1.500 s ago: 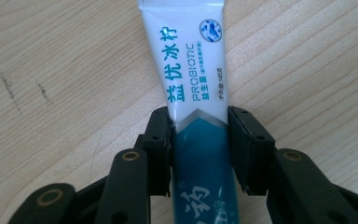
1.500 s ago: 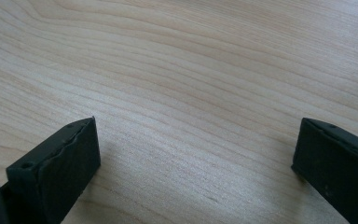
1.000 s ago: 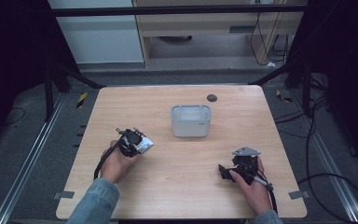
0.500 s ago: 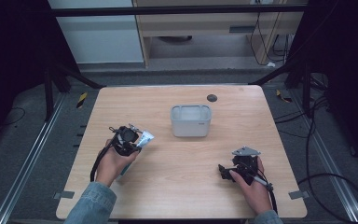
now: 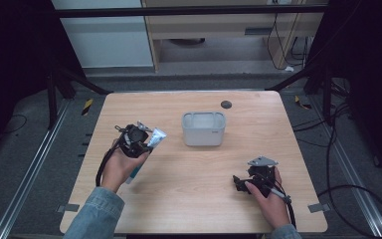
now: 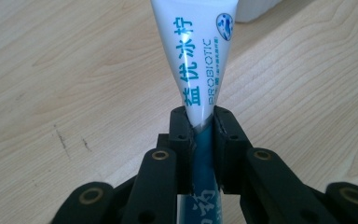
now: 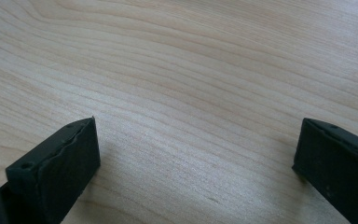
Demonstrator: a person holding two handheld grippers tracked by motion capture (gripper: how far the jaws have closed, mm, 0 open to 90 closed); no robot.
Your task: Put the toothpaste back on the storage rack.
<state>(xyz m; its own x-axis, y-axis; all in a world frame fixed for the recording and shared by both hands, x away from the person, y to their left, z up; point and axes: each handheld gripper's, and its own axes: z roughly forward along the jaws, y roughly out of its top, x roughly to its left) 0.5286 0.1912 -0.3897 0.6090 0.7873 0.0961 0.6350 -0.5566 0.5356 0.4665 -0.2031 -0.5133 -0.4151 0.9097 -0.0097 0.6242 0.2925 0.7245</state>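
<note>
A white and teal toothpaste tube (image 6: 196, 70) stands clamped between the black jaws of my left gripper (image 6: 201, 122), its flat crimped end pointing away from me over the wood. From above, the same tube (image 5: 155, 138) sticks out of my left gripper (image 5: 146, 143) at the table's left, aimed toward a grey rectangular bin (image 5: 203, 128) at the middle. My right gripper (image 5: 238, 182) rests at the front right, jaws wide apart over bare wood (image 7: 196, 116) with nothing between them.
A small dark round disc (image 5: 225, 104) lies near the table's far edge behind the bin. Black cables trail from both grippers. Dark frame posts and floor cables surround the wooden table (image 5: 194, 199).
My left gripper has lifted and carried the tube slightly right and away from me, toward the bin. The right gripper has stayed where it was.
</note>
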